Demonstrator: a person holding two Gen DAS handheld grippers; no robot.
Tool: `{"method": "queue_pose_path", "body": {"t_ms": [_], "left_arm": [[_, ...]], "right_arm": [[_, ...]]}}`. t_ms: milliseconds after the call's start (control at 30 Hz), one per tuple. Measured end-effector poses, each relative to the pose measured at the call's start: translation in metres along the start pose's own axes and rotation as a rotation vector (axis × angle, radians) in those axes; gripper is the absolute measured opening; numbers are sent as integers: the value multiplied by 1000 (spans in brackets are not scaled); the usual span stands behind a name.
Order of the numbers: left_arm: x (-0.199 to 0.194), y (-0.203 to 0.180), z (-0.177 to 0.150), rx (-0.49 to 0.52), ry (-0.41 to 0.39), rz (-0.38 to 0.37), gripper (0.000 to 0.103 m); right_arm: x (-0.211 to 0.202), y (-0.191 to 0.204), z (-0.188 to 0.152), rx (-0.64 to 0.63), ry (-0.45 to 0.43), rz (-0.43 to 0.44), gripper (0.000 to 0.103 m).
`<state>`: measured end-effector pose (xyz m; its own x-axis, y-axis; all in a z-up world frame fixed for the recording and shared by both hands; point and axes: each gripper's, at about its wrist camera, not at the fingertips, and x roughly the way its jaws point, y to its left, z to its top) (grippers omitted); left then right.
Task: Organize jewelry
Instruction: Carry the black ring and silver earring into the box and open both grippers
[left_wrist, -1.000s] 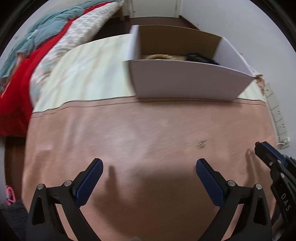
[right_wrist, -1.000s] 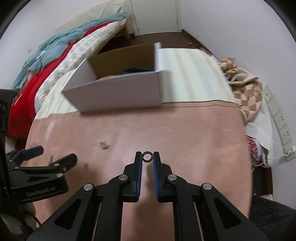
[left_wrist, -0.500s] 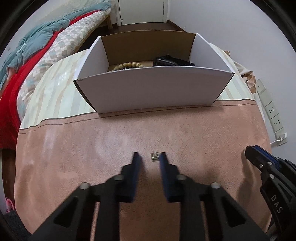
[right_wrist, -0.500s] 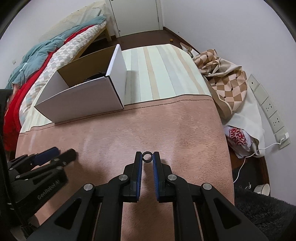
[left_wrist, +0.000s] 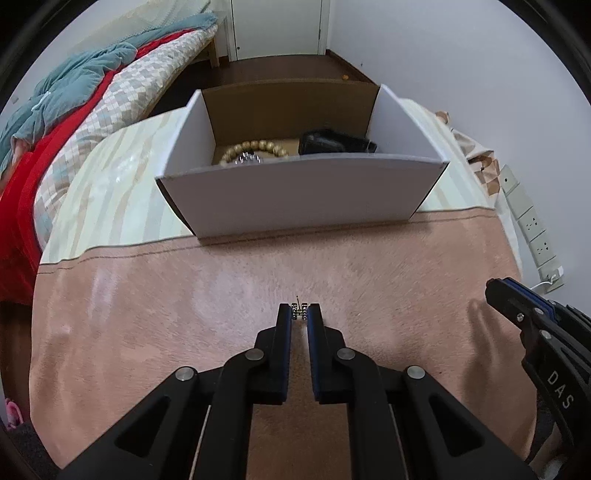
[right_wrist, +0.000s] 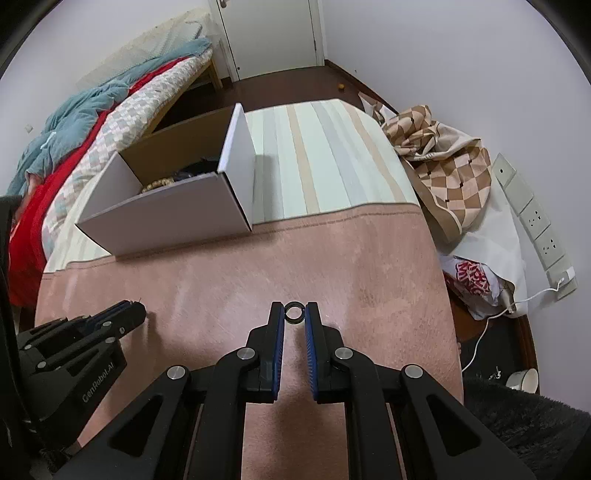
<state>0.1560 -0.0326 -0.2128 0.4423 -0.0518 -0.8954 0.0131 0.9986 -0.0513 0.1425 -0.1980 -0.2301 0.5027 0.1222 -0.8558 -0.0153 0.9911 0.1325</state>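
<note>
Pink cloth covers the near part of the surface (left_wrist: 155, 332), and a pale striped cloth (right_wrist: 325, 162) covers the far part, with a bed piled with red and teal bedding (left_wrist: 74, 96) off to the left and white walls and a door behind. On the seam between the two cloths stands an open white cardboard box (left_wrist: 295, 195) with a brown inside; a string of tan beads (left_wrist: 255, 147) lies in it beside a small shiny piece and a dark object (left_wrist: 332, 142) toward its right. The left hand-held gripper (left_wrist: 299, 314) points down at the pink cloth with its blue-lined fingers drawn almost together, pinching a small sparkly earring (left_wrist: 299, 309) right at the tips, a thin post sticking up from it. The right hand-held gripper (right_wrist: 294, 314) is nearly closed too, and it grips a small dark ring (right_wrist: 294, 312) upright between its fingertips, above the pink cloth. Each one shows at the edge of the other's view, so the two sit side by side, near each other but apart, both on the near side of the box. Against the right wall lie a checkered brown cloth (right_wrist: 443, 162), a white bag (right_wrist: 491, 266) and a row of wall sockets (right_wrist: 532, 221).
</note>
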Motion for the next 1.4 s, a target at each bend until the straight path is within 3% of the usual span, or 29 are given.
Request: {"method": "queue_pose_path", "body": {"t_ms": [400,667,900,1100,1167,1233,1333,1400], "left_arm": [[-54,13,30,-25,-105,-60,6],[-50,46,93,-75,-88,-112,6],[-16,62,133,-82,-25,-107,6],[-2,71,145,-138,43,-75,12],[-2,73,146,-143,41,-65,26],[-7,75,146,-142,20,-59,68],[-17,80,144,-145,-12,-37,73],[-20,82,140,-143,-14,-21,76]], "right_arm": [[-37,11,25,2,-80,75,12],[-29,34,88,-17,-77,223,12],[24,49,141,-35,91,338,12],[63,62,147,-49,247,377,12],[72,66,145,-55,284,370,13],[81,66,143,-27,318,373,13],[81,66,141,-6,315,360,15],[76,63,140,3,301,358,34]]}}
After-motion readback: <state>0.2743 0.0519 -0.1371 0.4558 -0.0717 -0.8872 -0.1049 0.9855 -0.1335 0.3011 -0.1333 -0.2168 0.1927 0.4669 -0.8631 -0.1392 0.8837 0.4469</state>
